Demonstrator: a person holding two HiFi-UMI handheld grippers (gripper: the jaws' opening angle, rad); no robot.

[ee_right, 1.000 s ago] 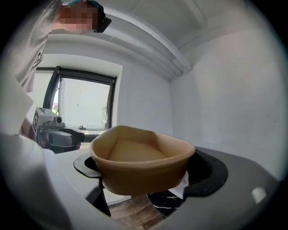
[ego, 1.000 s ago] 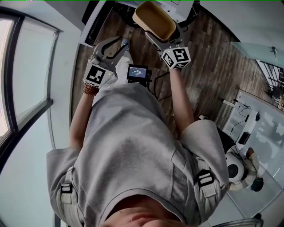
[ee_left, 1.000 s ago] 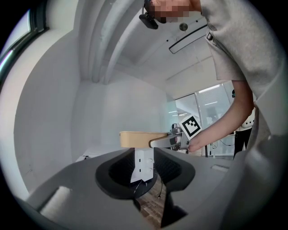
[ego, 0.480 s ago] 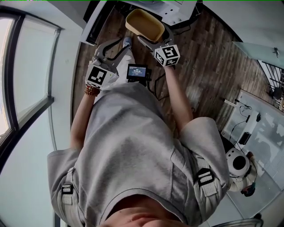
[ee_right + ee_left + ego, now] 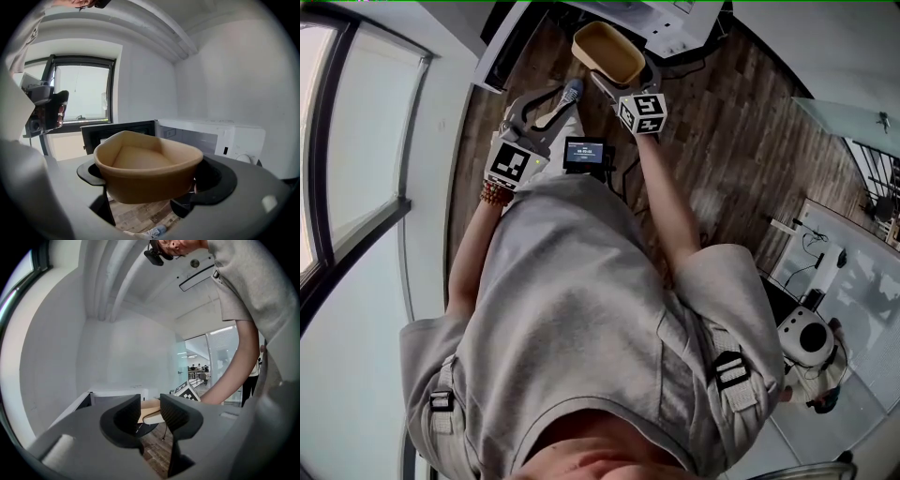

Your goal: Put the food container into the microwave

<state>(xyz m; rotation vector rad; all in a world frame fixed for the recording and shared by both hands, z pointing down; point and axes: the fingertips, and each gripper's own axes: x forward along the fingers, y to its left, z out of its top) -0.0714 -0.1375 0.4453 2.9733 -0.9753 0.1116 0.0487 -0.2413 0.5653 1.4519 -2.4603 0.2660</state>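
Gripping the tan food container (image 5: 146, 171) by its two sides, the right gripper (image 5: 150, 180) has its black jaws clamped against the walls of the tub, which sits upright and looks empty inside. Straight beyond the container stands the white microwave (image 5: 220, 135), its dark door (image 5: 101, 133) swung open to the left and its cavity exposed; the container is in the air in front of that opening, not yet inside. From the head view the right gripper (image 5: 614, 75) reaches out ahead of the person, carrying the container (image 5: 607, 49) above the wooden floor (image 5: 741, 141) and near the microwave (image 5: 680, 14). The left gripper (image 5: 539, 108) is held just beside it, to its left. In its own view the left gripper (image 5: 150, 413) shows its jaws spread apart with nothing between them, only the container (image 5: 151, 408) visible farther off through the gap.
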